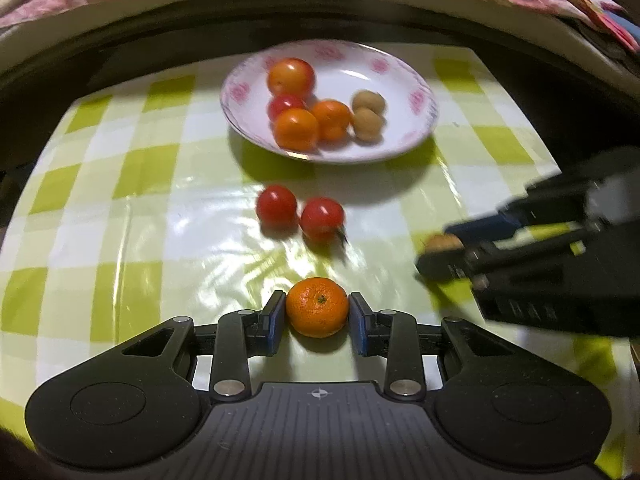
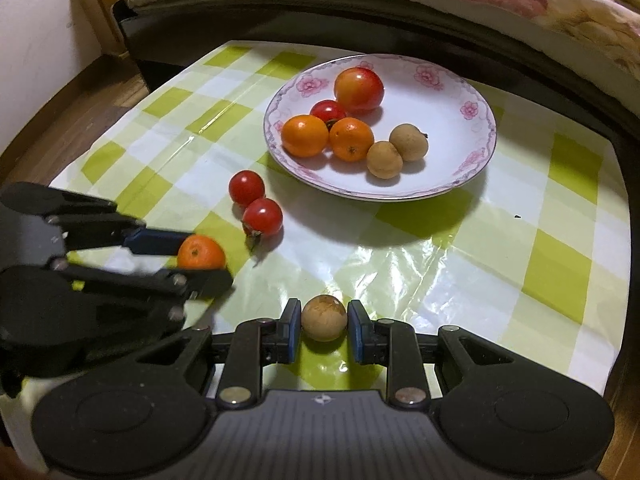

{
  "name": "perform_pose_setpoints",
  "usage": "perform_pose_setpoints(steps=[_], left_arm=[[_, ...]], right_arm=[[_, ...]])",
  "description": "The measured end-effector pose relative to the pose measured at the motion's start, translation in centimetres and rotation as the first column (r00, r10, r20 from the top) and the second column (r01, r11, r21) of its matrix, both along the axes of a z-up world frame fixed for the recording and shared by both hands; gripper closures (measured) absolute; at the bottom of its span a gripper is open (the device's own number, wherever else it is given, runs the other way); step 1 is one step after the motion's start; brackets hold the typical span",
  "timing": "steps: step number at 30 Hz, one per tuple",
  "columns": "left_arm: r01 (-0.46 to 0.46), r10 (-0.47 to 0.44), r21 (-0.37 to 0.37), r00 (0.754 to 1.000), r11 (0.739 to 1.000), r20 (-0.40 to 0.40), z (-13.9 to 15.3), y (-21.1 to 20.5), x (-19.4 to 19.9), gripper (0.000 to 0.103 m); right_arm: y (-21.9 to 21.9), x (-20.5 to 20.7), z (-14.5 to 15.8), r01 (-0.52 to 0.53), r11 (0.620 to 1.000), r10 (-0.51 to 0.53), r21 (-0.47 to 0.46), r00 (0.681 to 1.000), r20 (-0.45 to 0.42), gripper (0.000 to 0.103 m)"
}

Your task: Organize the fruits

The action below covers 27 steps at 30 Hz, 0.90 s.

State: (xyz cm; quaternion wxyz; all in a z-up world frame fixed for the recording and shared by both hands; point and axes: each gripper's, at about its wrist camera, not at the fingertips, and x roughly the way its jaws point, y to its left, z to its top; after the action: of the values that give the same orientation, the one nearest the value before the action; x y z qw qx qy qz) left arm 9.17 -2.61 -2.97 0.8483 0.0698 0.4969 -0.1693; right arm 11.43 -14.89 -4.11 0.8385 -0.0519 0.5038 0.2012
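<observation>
between left tongs point(image 1: 317, 316), mandarin point(image 1: 317, 307)

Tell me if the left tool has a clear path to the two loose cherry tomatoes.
Probably not yet: the left tool has a mandarin between its fingers, blocking the way to the tomatoes.

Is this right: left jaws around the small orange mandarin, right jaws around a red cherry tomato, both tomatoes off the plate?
Not quite. The right gripper has its jaws around a small round brown longan, not a tomato, as the right wrist view shows. The two red cherry tomatoes lie loose on the checked tablecloth. The rest holds.
</observation>
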Motion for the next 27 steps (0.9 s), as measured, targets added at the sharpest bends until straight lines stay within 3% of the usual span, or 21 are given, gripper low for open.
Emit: perform_pose_setpoints(steps=[6, 13, 17, 25, 27], left_arm=[[0.024, -0.025, 0.013, 1.0, 1.0, 0.008, -0.4, 0.27, -0.89, 0.058], [0.033, -0.034, 0.019, 0.999, 0.999, 0.018, -0.06, -0.01, -1.03, 0.038], [0.044, -0.045, 0.026, 0.999, 0.999, 0.023, -0.07, -0.29, -1.11, 0.035], [0.054, -0.055, 0.034, 0.998, 0.998, 0.018, -0.38, -0.48, -1.1, 0.036], [0.055, -0.055, 0.036, 0.998, 0.998, 0.019, -0.42, -0.47, -1.12, 0.04]], right_arm=[[0.15, -0.69, -0.16, -0.035, 0.999, 0.036, -0.027, 0.999, 0.024, 0.075], [0.34, -0.72, -0.17, -0.059, 0.998, 0.06, -0.032, 0.998, 0.03, 0.073], [-0.05, -0.78, -0.14, -0.07, 0.997, 0.071, -0.023, 0.997, 0.022, 0.065], [-0.33, -0.68, -0.14, -0.058, 0.998, 0.059, -0.026, 0.998, 0.033, 0.064], [-0.24, -0.66, -0.11, -0.063, 0.998, 0.064, -0.03, 0.997, 0.036, 0.065]])
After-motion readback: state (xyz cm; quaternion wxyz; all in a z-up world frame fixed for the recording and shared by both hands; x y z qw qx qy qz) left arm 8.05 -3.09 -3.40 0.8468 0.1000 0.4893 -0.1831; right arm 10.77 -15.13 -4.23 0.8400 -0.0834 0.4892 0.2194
